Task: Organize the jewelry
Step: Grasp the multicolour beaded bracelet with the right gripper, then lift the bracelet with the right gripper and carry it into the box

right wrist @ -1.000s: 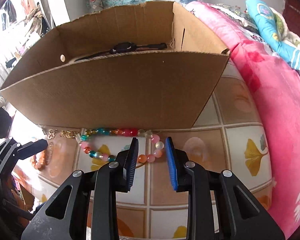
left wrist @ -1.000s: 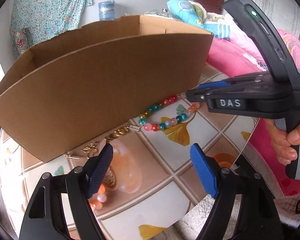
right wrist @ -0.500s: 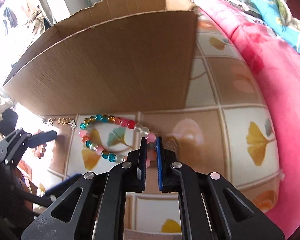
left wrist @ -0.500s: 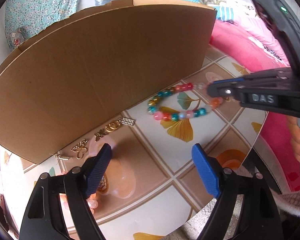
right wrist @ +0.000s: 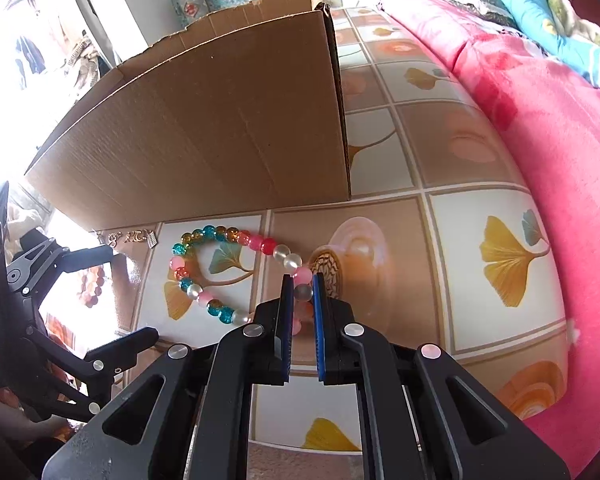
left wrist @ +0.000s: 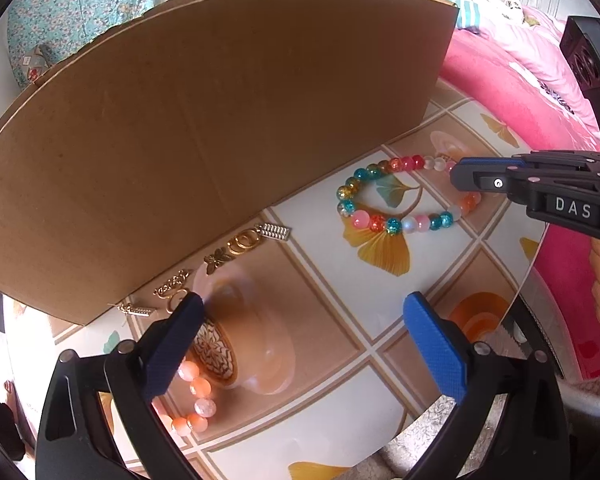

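Note:
A multicoloured bead bracelet point(left wrist: 384, 200) lies on the tiled table in front of a cardboard box point(left wrist: 220, 120). My right gripper point(right wrist: 301, 284) is shut on the bracelet point(right wrist: 220, 272) at its right end, beads pinched between the blue pads; it shows in the left wrist view point(left wrist: 466, 180) too. My left gripper point(left wrist: 300, 316) is open and empty above the table. An orange bead bracelet point(left wrist: 194, 396) lies by its left finger. A gold chain point(left wrist: 204, 268) lies along the box's base.
The box point(right wrist: 220, 140) stands tall behind the jewelry, its inside hidden. A pink bedspread point(right wrist: 540, 140) borders the table on the right. The table edge point(left wrist: 532, 272) runs close to my right gripper.
My right gripper dropped onto the multicoloured bracelet and closed on its right end. My left gripper came lower and closer to the table, still open.

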Motion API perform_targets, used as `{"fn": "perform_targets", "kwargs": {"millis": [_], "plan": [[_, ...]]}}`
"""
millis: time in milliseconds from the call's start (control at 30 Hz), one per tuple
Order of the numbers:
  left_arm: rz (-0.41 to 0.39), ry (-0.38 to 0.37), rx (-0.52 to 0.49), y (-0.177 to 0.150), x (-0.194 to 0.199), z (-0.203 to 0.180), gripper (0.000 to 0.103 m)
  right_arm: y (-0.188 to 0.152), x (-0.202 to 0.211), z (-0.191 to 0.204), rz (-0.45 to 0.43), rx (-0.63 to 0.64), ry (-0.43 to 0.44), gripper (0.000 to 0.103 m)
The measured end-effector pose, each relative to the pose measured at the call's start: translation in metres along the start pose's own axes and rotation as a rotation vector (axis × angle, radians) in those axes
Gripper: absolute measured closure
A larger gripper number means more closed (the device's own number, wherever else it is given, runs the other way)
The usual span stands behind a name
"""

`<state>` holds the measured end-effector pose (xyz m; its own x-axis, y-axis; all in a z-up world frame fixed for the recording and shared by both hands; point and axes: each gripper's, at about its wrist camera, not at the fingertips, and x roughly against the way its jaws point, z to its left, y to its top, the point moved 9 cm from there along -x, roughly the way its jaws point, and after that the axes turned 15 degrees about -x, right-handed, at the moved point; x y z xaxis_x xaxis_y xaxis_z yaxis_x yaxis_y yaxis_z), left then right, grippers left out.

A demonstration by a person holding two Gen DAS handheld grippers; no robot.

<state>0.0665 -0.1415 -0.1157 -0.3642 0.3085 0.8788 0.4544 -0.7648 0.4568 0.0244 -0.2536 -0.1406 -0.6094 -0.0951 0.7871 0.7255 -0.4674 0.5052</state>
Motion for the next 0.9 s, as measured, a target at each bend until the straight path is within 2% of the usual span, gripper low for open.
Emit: {"fn": "perform_targets", "kwargs": {"millis": [200,300,367,467,533,567,733,900], "plan": [[-0.001,-0.028,-0.024,-0.004,-0.001,0.000,0.005,-0.002,0.001,0.004,-0.006,0.012,0.013,0.095],[-0.073,-0.069,-0.002,0.003,0.009,0.000,0.008,-0.003,0.003,0.005,-0.011,0.011,0.021,0.095],[-0.132,-0.119,0.016,0.015,0.016,-0.004,0.012,-0.004,0.003,0.005,-0.015,0.009,0.029,0.095],[-0.190,-0.155,0.013,0.034,0.020,-0.011,0.020,-0.006,0.004,0.004,-0.019,0.006,0.042,0.095],[-0.202,-0.158,-0.008,0.044,0.017,-0.014,0.033,-0.006,0.005,0.003,-0.022,0.002,0.054,0.095],[-0.203,-0.152,-0.025,0.049,0.015,-0.016,0.035,-0.006,0.006,0.004,-0.022,0.002,0.059,0.095],[-0.153,-0.113,-0.065,0.063,-0.003,-0.017,0.058,-0.007,0.007,0.002,-0.029,0.000,0.088,0.095],[-0.065,-0.073,-0.072,0.059,-0.021,-0.013,0.070,-0.007,0.008,0.002,-0.036,-0.005,0.109,0.095]]}}
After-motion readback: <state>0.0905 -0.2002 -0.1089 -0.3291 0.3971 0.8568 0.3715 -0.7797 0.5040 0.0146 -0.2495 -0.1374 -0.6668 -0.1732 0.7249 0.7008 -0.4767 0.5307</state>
